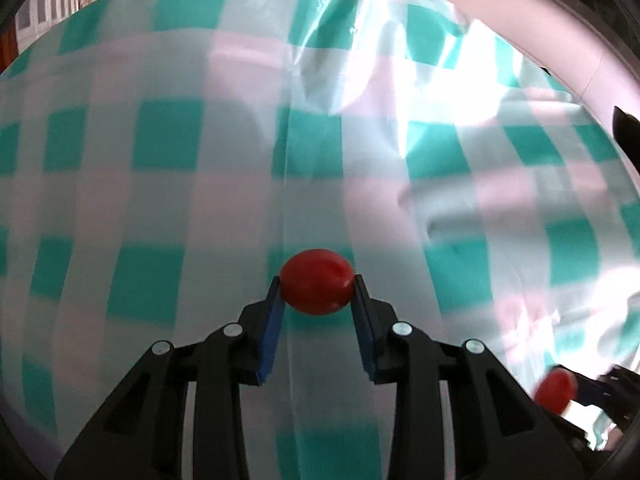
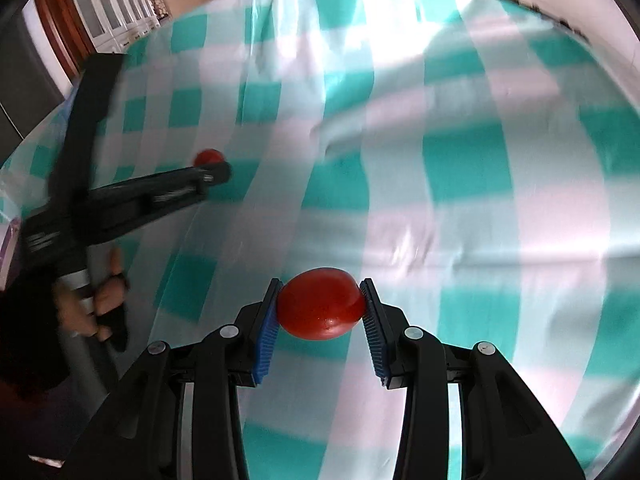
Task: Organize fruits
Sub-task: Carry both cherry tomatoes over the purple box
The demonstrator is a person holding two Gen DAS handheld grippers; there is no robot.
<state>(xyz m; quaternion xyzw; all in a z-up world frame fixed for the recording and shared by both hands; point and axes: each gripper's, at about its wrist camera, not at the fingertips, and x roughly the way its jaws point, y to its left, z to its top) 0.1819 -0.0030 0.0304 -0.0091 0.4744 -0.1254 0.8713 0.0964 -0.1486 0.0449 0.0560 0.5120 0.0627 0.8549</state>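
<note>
My left tool (image 1: 317, 289) is clamped on a red tomato (image 1: 316, 282); my right tool (image 2: 322, 300) grips another tomato (image 2: 320, 304), both above the checked desk cloth (image 2: 460, 168).

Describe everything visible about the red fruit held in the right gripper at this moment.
The red fruit is small, oval and smooth-skinned, glossy, apparently a small tomato, with a faint highlight low on its skin. It lies with its long axis crosswise, pinched at both ends between the blue ribbed pads of the right gripper. It is held above the teal-and-white checked tablecloth; only the pads appear to touch it. No stem or damage shows. It also appears, blurred, in the left wrist view.
</note>
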